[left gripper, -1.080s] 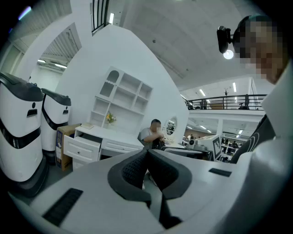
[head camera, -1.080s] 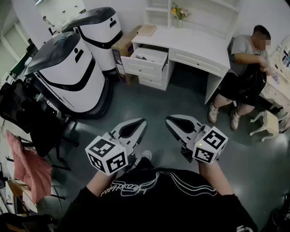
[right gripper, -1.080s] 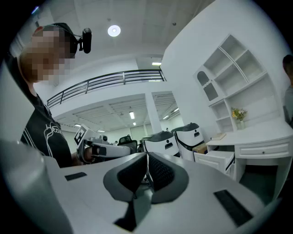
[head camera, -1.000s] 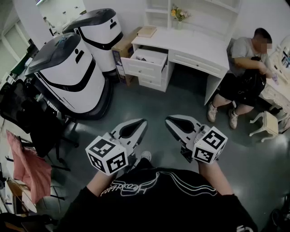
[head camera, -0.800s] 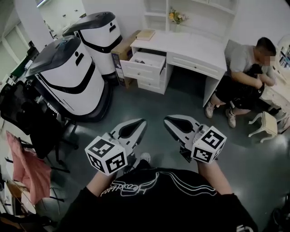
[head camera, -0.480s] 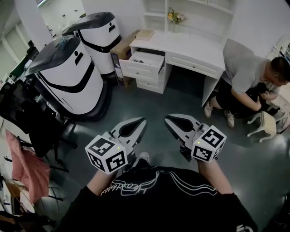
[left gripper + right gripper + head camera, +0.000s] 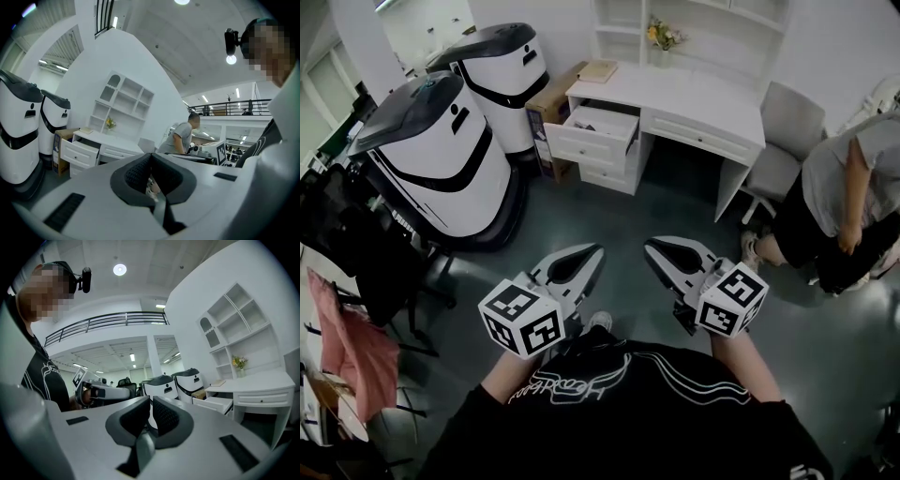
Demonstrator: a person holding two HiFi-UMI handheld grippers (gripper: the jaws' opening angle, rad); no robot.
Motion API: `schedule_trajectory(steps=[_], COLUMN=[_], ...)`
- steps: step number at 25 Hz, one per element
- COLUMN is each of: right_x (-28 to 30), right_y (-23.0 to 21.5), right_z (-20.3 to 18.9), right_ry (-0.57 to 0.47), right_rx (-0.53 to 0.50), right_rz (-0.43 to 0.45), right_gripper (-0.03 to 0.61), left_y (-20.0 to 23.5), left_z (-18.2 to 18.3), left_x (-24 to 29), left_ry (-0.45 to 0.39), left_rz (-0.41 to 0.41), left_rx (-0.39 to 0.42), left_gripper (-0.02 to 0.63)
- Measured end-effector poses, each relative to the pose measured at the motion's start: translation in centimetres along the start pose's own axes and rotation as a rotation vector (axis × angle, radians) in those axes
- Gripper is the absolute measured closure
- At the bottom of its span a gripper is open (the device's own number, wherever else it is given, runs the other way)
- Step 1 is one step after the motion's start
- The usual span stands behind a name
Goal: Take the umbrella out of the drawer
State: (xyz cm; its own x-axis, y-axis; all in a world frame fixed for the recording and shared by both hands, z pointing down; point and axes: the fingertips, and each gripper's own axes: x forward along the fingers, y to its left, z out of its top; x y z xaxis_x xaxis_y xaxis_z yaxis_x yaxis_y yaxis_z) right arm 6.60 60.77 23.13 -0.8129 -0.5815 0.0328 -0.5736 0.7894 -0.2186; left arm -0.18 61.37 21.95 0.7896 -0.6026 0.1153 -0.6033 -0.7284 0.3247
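The white desk (image 7: 703,96) stands at the far wall, its top left drawer (image 7: 602,123) pulled open. Small dark items lie inside, and I cannot make out an umbrella. Both grippers hover at waist height over the grey floor, well short of the desk. My left gripper (image 7: 596,253) is shut with nothing in it, and my right gripper (image 7: 651,249) is shut and empty too. In the left gripper view the left gripper (image 7: 151,157) points toward the drawer (image 7: 78,153). The right gripper view shows the right gripper (image 7: 151,402) with the drawer (image 7: 213,404) off to its right.
Two large white-and-black machines (image 7: 441,155) (image 7: 502,70) stand left of the desk, with a cardboard box (image 7: 551,98) between them and it. A person (image 7: 848,192) stands at the right by a grey chair (image 7: 783,127). A black office chair (image 7: 356,253) and pink cloth (image 7: 352,342) are at left.
The person at the right has got up from the seat and moved toward the right edge. Both grippers have stayed where they were, still shut.
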Motion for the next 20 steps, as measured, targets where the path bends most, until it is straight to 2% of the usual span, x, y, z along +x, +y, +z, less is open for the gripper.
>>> schedule_trajectory(steps=[4, 12, 16, 20], right_x=[1.4, 6.4, 9.9, 14.5], right_y=[-1.0, -7.5, -13.3, -21.0], right_z=[0.4, -0.4, -0.6, -0.3], right_ry=[-0.040, -0.015, 0.000, 0.015], right_rx=[0.027, 0.079, 0.095, 0.136], right_rz=[0.063, 0.055, 0.035, 0.005], right_gripper=[0.528, 0.528, 0.528, 0.528], left_y=[2.2, 9.0, 14.1, 20.8], left_z=[0.2, 0.9, 1.5, 3.4], left_x=[1.2, 5.8, 10.3, 16.3], left_ry=[-0.006, 0.001, 0.024, 0.056], left_rz=[0.007, -0.004, -0.015, -0.027], left_rx=[-0.018, -0.047, -0.068, -0.092], left_gripper=[0.592, 0.592, 0.592, 0.592])
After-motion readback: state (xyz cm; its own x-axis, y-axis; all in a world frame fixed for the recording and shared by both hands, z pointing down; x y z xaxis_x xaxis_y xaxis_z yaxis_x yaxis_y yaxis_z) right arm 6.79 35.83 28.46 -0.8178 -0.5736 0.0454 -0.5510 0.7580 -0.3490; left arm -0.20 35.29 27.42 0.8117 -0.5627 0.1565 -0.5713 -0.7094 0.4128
